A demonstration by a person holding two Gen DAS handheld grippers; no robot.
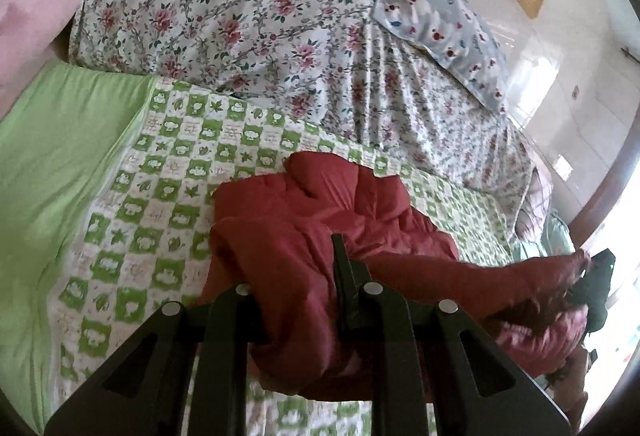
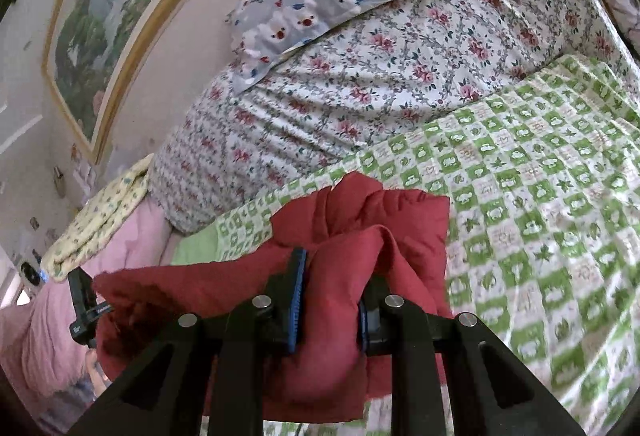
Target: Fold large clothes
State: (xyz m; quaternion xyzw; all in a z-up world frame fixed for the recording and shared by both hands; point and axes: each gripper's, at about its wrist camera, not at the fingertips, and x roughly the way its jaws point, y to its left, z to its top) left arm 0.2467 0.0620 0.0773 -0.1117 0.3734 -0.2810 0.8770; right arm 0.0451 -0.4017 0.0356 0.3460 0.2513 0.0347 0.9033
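A red padded garment [image 1: 320,204] lies bunched on the green-and-white checked bedspread [image 1: 160,172]. My left gripper [image 1: 304,276] is shut on a thick fold of it; the fabric drapes over the left finger and hides it. My right gripper [image 2: 330,292] is shut on another bunch of the red garment [image 2: 360,212], with blue pads pressing cloth on both sides. The garment stretches between the two grippers. The right gripper shows at the far right of the left wrist view [image 1: 596,288], and the left gripper at the left of the right wrist view [image 2: 86,310].
A rolled floral quilt [image 1: 224,12] lies across the head of the bed with a grey bear-print pillow [image 1: 436,16] on it. A plain green sheet [image 1: 60,156] and pink bedding [image 1: 28,16] lie at the left. A framed picture [image 2: 104,8] hangs on the wall.
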